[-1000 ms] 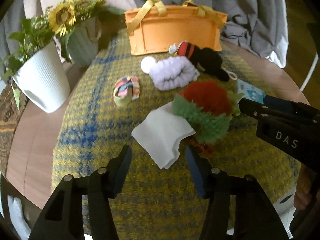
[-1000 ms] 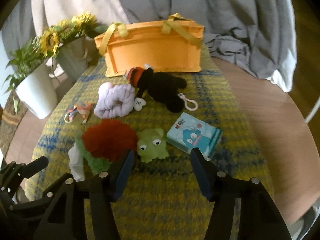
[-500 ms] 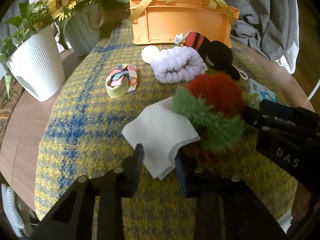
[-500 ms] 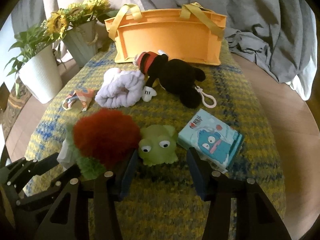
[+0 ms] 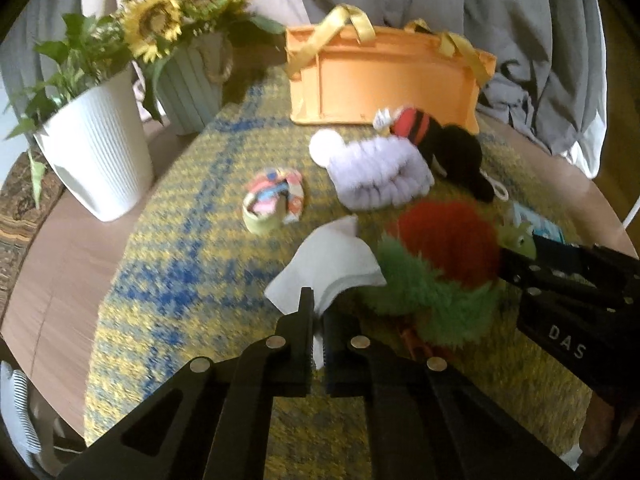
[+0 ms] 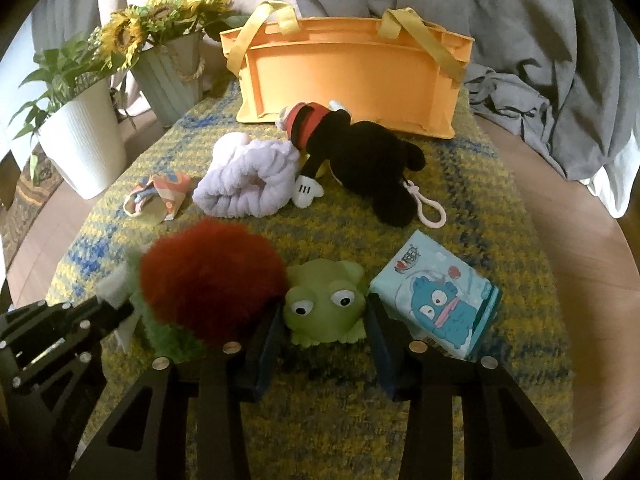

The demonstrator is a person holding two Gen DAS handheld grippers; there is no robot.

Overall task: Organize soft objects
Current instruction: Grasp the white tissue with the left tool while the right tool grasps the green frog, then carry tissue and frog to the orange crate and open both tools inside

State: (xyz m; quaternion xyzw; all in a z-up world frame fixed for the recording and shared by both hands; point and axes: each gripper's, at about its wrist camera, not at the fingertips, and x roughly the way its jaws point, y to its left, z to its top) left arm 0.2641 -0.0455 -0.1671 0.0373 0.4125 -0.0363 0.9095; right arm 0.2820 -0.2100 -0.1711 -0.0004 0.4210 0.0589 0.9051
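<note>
in front of the orange basket (image 5: 384, 80), my left gripper (image 5: 318, 320) pinches the white cloth (image 5: 332, 264); right gripper (image 6: 324, 332) is closing around the frog (image 6: 326, 306) (pads apparently not touching). next, i'd lift both basketward.

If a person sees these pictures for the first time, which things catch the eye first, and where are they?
The orange basket with yellow handles stands at the far edge of the yellow-blue cloth, with the sunflowers to its left. Nearer, the left gripper is shut on a white cloth beside a red and green fluffy toy, and the right gripper is closing around a green frog.
</note>
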